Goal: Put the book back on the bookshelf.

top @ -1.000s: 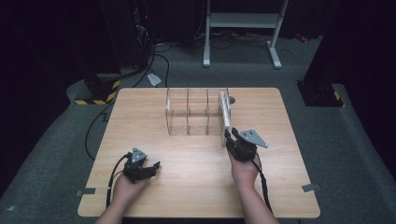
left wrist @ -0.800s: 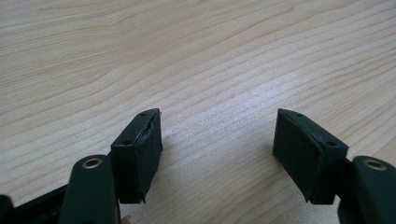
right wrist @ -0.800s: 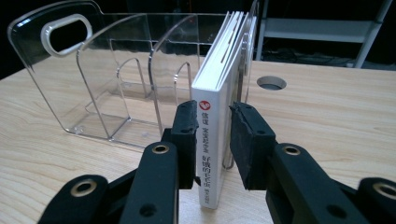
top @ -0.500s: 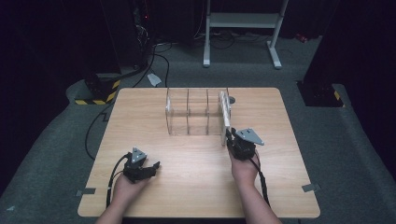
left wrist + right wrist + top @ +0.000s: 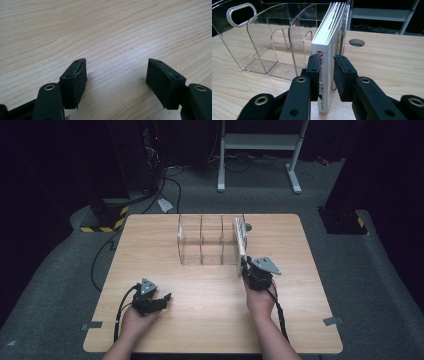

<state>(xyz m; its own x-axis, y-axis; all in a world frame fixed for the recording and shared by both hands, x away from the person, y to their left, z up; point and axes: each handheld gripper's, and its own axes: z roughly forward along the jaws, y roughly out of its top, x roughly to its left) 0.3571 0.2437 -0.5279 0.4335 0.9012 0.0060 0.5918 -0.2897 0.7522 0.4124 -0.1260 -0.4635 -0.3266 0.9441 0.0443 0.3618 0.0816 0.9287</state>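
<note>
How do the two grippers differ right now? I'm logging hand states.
The left gripper has its jaws spread wide over bare table; the right gripper has its jaws closed on the white book spine. The left sits near the table's front edge; the right is at the clear organizer. Both have black jaws.

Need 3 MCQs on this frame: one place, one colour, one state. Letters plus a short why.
1. Where does the book stand?
A. flat on the table
B. in the clear rack's end slot
C. on the floor

2. Book's spine colour?
A. white
B. red
C. black

3. State of the left tongs?
A. shut on the book
B. shut on nothing
C. open

Answers: 1 B, it is upright beside the rack's end wall. 2 A, the spine is white with dark print. 3 C, its jaws stand wide apart over bare wooden table.
</note>
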